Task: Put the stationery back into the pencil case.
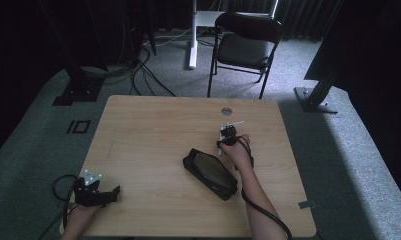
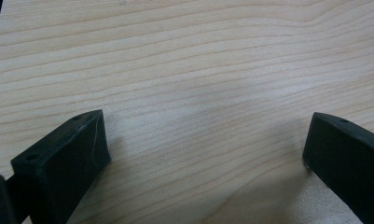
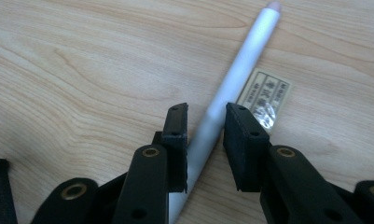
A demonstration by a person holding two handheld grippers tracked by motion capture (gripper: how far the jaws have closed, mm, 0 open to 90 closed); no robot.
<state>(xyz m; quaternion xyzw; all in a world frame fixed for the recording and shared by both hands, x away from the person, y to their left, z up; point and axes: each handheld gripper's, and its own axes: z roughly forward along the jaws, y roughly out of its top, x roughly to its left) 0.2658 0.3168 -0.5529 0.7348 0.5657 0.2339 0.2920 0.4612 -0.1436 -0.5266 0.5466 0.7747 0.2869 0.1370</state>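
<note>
White pen [image 3: 231, 84] clamped in right hand-held gripper [image 3: 205, 140]; left hand-held gripper [image 2: 205, 154] wide open, empty.

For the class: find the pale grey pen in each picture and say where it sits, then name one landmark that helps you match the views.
High view: the pen lies right of centre on the table, beyond the right claw.
Left gripper view: bare wood between two wide-apart jaws; no pen here.
Right gripper view: the pen runs diagonally from between the jaws to the upper right, beside a small label.
Shared landmark: the wooden tabletop.
</note>
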